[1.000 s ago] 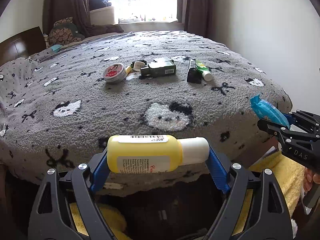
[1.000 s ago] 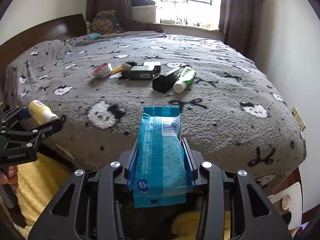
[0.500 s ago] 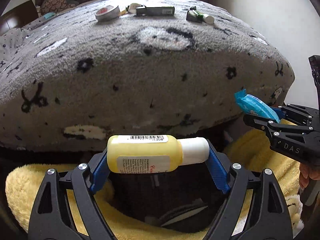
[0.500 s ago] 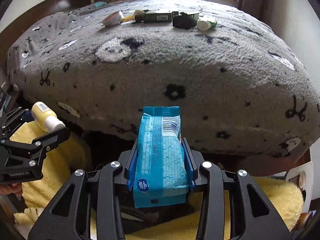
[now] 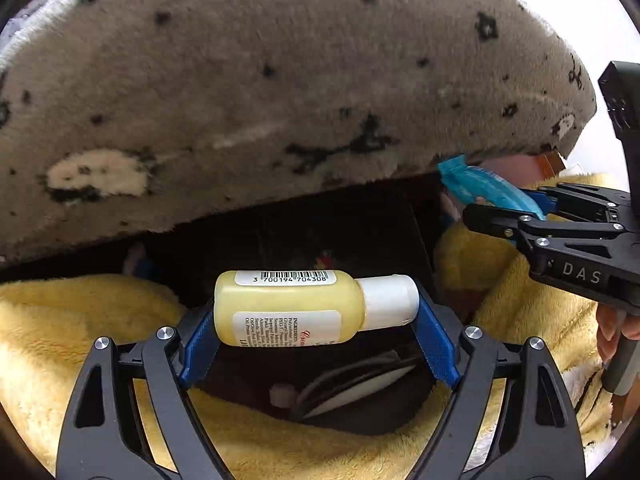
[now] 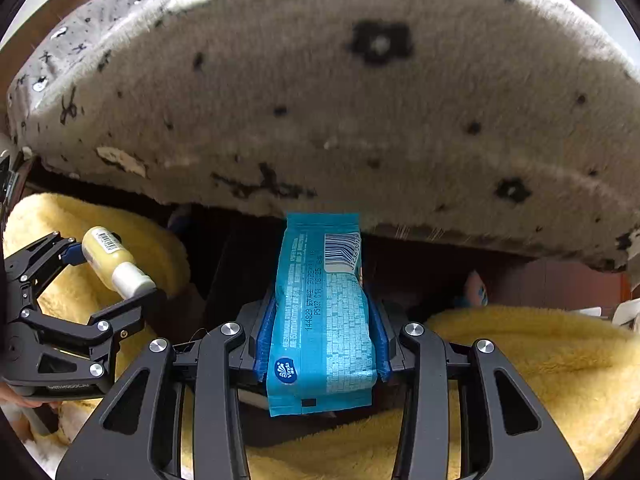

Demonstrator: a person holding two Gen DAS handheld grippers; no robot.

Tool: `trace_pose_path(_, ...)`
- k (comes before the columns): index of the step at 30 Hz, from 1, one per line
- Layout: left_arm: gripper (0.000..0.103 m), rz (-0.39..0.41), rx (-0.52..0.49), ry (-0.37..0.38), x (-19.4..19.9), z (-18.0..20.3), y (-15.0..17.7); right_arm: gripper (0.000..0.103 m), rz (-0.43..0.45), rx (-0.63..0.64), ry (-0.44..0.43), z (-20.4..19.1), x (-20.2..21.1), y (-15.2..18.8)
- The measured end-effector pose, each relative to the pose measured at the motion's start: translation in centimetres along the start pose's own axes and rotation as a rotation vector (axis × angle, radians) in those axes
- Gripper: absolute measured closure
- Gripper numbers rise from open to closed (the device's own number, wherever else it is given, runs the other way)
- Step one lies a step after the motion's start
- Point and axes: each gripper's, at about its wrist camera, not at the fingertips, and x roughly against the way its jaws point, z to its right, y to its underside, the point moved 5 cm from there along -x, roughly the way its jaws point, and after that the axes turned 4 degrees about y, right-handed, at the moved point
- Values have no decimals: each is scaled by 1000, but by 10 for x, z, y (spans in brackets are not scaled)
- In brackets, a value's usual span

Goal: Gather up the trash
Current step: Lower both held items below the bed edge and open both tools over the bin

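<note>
Below the overhanging edge of the grey plush blanket (image 5: pixel 280 92) with its black bows and white cat faces, both grippers point steeply down over a dark opening ringed by yellow fleece (image 5: pixel 60 344). The left gripper (image 5: pixel 316 312) has its blue pads (image 5: pixel 434 340) set wide and pressed on the two ends of a small yellow lotion bottle (image 5: pixel 288 308), which lies crosswise between them with its white cap (image 5: pixel 388 300) toward the right and a barcode label along its top. Under the bottle, down in the dark opening, lie a few pale and dark flat shapes that are too dim to name. In the right wrist view, the right gripper (image 6: pixel 322 336) is closed to a narrow gap on a blue tissue pack (image 6: pixel 324 312), gripped by its long sides and standing lengthwise along the fingers, its barcode near the far end and a round logo at the near end. The pack's far tip reaches just in front of the blanket's hem. Each gripper also shows in the other's view: the right one at the right edge of the left wrist view with the blue pack's end sticking out beyond the fingers, and the left one at the left edge of the right wrist view, the bottle slanting across its pads above the fleece. A bit of a hand (image 5: pixel 616 328) shows on the right gripper's handle.
</note>
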Motion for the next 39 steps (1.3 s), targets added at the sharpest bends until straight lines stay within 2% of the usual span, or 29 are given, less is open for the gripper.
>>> trace_pose_path(5, 22, -85, -12, 19, -23, 2, 2, 63, -56, -16, -33, -3, -17, 4)
trace_pose_path(11, 22, -117, -10, 39, -33, 2, 2, 60, -74, -20, -51, -7, -30, 1)
trace_pose_path(12, 22, -120, -9, 42, -35, 2, 2, 60, -75, -24, -60, -8, -31, -1)
trace_pose_path(13, 16, -123, -7, 48, -37, 2, 2, 59, -76, -25, -62, -8, -31, -2)
trace_pose_path(14, 14, -118, -8, 47, -37, 1, 1, 59, -74, -26, -68, -9, -32, -4)
trace_pose_path(17, 8, -96, -11, 29, -32, 1, -1, 47, -56, -36, -64, -8, -29, -8)
trace_pose_path(22, 8, -56, -14, -13, -20, -2, -9, 43, -16, -38, -27, -9, -18, -12)
trace_pose_path(26, 8, -4, -18, -35, -3, -4, -17, 24, 36, -52, 24, -5, -3, -16)
trace_pose_path(30, 8, 56, -20, -52, 19, -5, -27, 11, 99, -41, 78, 0, 15, -24)
trace_pose_path(39, 8, 228, -24, -121, 78, -17, -65, 9, 238, -24, 119, 13, 61, -52)
